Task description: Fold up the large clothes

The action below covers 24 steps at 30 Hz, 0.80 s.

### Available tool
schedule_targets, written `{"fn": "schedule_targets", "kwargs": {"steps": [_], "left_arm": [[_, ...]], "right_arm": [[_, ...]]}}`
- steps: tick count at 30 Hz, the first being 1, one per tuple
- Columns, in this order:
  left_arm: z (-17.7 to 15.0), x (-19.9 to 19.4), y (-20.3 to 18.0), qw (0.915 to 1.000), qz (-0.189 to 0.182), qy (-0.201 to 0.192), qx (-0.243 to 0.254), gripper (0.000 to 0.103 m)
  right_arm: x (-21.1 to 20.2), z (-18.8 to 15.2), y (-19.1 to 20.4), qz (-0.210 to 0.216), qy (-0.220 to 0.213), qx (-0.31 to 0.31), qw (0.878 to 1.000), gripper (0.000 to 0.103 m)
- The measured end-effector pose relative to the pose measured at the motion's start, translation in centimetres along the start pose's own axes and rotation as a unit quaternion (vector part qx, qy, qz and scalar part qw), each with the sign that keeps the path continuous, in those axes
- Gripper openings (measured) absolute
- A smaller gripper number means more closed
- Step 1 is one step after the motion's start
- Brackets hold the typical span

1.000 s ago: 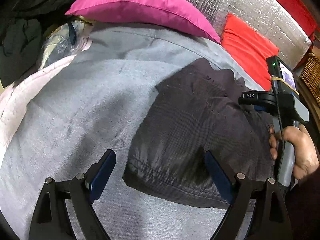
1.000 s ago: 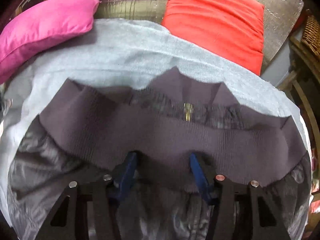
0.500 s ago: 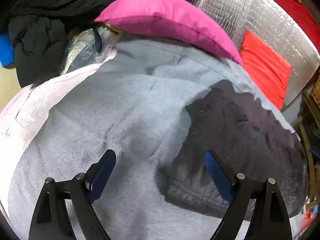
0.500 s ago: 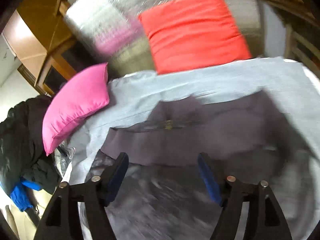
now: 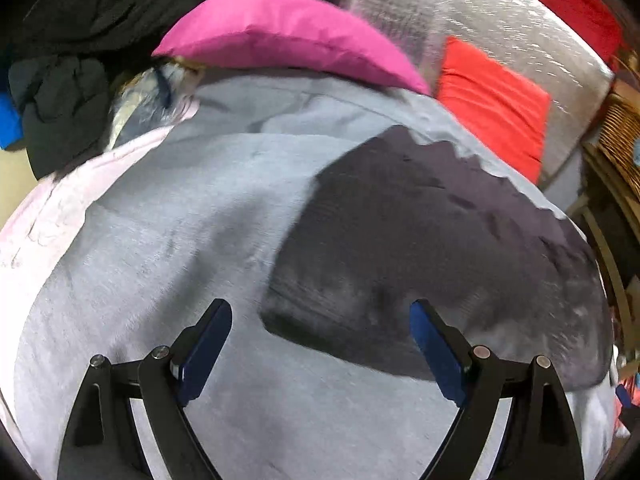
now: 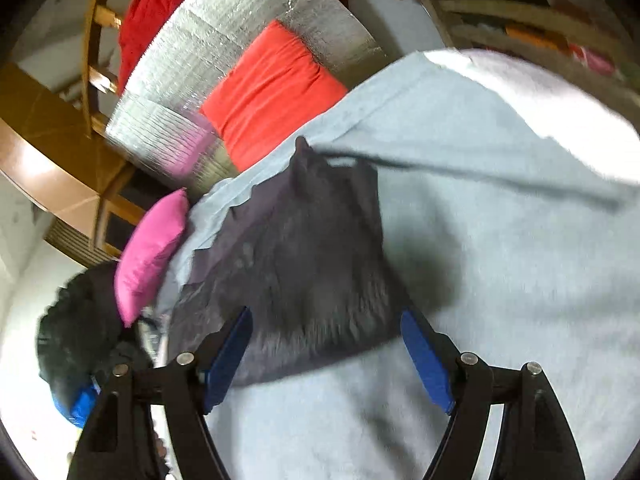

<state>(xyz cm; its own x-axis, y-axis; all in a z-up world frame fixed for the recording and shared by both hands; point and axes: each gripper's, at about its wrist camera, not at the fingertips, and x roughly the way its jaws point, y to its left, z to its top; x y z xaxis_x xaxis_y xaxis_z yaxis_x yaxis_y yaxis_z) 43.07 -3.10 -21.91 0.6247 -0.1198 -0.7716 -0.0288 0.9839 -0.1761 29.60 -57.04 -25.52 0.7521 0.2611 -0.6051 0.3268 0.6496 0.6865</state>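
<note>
A dark grey folded garment [image 5: 432,256] lies flat on a light grey blanket [image 5: 168,264] covering the bed. It also shows in the right wrist view [image 6: 304,276] as a compact dark bundle. My left gripper [image 5: 320,348] is open and empty, above the garment's near left corner. My right gripper [image 6: 326,356] is open and empty, above the garment's near edge. Both views are blurred by motion.
A pink pillow [image 5: 288,44] and a red cushion [image 5: 492,104] lie at the far side against a silver quilted panel [image 6: 224,64]. A pile of black clothes [image 5: 68,92] lies at the far left. A wicker basket [image 5: 620,136] stands at the right.
My right gripper let go of the garment's ribbed hem, opened and pulled back while turning. My left gripper drew back and up. The garment now lies folded and still.
</note>
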Motion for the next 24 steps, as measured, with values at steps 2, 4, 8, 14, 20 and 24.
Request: {"fn": "schedule_targets", "kwargs": {"steps": [2, 4, 8, 14, 20, 24], "left_arm": [[-0.6, -1.2, -1.1, 0.9995, 0.002, -0.023, 0.020, 0.090], [-1.0, -1.5, -1.9, 0.9986, 0.004, -0.030, 0.044, 0.090], [-1.9, 1.3, -2.0, 0.9980, 0.021, 0.008, 0.059, 0.090], [-3.4, 4.9, -1.2, 0.9920, 0.065, 0.091, 0.059, 0.090], [-4.1, -1.8, 0.7, 0.9994, -0.012, 0.032, -0.001, 0.090], [-4.8, -1.8, 3.2, 0.9917, -0.078, 0.048, -0.089, 0.093]], "right_arm": [[-0.2, -0.8, 0.1, 0.018, -0.016, 0.003, 1.000, 0.080], [-0.1, -1.1, 0.6, 0.022, -0.025, -0.010, 0.999, 0.080], [0.9, -1.1, 2.3, 0.048, -0.044, -0.033, 0.997, 0.079], [7.9, -0.9, -0.6, -0.005, 0.012, 0.006, 1.000, 0.079], [3.4, -2.1, 1.7, 0.071, 0.001, 0.022, 0.997, 0.081], [1.9, -4.1, 2.3, 0.098, 0.016, 0.036, 0.994, 0.086]]}}
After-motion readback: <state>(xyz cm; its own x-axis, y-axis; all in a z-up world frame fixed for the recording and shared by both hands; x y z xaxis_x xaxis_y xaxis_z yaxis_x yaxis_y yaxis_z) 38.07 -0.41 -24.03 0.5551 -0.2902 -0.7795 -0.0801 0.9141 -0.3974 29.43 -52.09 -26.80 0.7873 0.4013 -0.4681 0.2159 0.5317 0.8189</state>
